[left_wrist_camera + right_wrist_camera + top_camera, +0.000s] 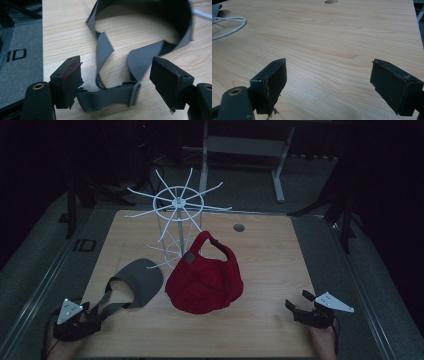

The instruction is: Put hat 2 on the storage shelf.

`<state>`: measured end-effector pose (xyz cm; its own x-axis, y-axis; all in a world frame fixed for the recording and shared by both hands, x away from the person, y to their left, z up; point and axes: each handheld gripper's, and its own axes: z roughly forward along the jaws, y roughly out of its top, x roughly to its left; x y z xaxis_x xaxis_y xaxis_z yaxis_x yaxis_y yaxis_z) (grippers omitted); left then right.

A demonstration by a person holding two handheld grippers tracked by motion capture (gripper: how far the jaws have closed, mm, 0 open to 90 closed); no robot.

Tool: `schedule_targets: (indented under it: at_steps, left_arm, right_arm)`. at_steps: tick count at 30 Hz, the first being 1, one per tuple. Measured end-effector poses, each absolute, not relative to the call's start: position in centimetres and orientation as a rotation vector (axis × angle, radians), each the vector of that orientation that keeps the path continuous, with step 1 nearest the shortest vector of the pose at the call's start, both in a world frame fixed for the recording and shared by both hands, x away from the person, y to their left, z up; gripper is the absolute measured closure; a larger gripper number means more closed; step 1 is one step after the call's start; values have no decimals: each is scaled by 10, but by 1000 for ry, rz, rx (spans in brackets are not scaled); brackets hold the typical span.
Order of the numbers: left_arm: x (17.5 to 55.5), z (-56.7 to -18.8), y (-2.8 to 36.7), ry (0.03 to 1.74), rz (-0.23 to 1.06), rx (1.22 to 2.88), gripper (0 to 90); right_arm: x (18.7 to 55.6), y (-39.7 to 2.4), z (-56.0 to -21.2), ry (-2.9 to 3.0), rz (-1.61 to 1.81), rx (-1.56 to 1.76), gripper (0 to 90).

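The room is dim and dark beyond the wooden table (280,265); grey carpet floor (30,265) surrounds it. A grey metal frame (245,145) stands behind.

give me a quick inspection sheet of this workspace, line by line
surface: light wooden table, with a round hole near its far edge
job's things: red cap at centre; grey visor to its left, strap lying between the left jaws; white wire rack standing behind them
clutter: nothing seen
grippers: left gripper at the near left corner, jaws open around the visor strap; right gripper at the near right edge, jaws open over bare wood
cables: nothing clearly seen
surroundings: dark room, grey floor, metal frame legs beyond the table
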<state>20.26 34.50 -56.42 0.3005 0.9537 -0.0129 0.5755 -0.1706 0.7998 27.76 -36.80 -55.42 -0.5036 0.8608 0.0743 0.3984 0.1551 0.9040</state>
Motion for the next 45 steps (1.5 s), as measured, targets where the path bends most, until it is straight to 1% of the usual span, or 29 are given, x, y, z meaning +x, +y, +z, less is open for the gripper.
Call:
schedule_targets:
  at_steps: [4, 9, 12, 14, 18, 20, 22, 23, 25, 33, 39, 45]
  left_arm:
    - [210, -568, 344, 1350, 637, 1902, 262]
    - [212, -569, 339, 1317, 628, 1962, 265]
    - [213, -569, 338, 1302, 620, 1993, 335]
    - [213, -570, 337, 1299, 616, 1996, 401]
    - [214, -569, 336, 1284, 598, 1991, 589]
    - [215, -569, 335, 1278, 602, 1995, 720]
    - [216, -568, 333, 1281, 608, 1999, 823]
    - [217, -568, 332, 1281, 612, 2001, 837]
    - [216, -568, 330, 1257, 652, 2005, 850]
    - [214, -549, 330, 1139, 659, 1936, 859]
    - [216, -534, 327, 1073, 694, 1913, 860]
    - [217, -510, 323, 992, 741, 1859, 860]
  right_arm:
    - [278, -368, -555, 1972, 1317, 1199, 138]
    - [278, -367, -555, 1976, 1306, 1195, 138]
    - [278, -367, -555, 1974, 1308, 1200, 138]
    - [278, -368, -555, 1973, 1308, 1203, 138]
    - [279, -367, -555, 1978, 1295, 1214, 139]
    - [279, -367, -555, 1980, 1293, 1214, 139]
    - [279, -367, -555, 1979, 1294, 1214, 139]
    - [279, -367, -555, 1979, 1296, 1217, 139]
    - [279, -368, -555, 1975, 1306, 1221, 139]
    - [279, -371, -555, 1967, 1331, 1238, 146]
    - [280, -374, -555, 1928, 1356, 1269, 146]
    - [277, -372, -554, 1901, 1319, 1248, 146]
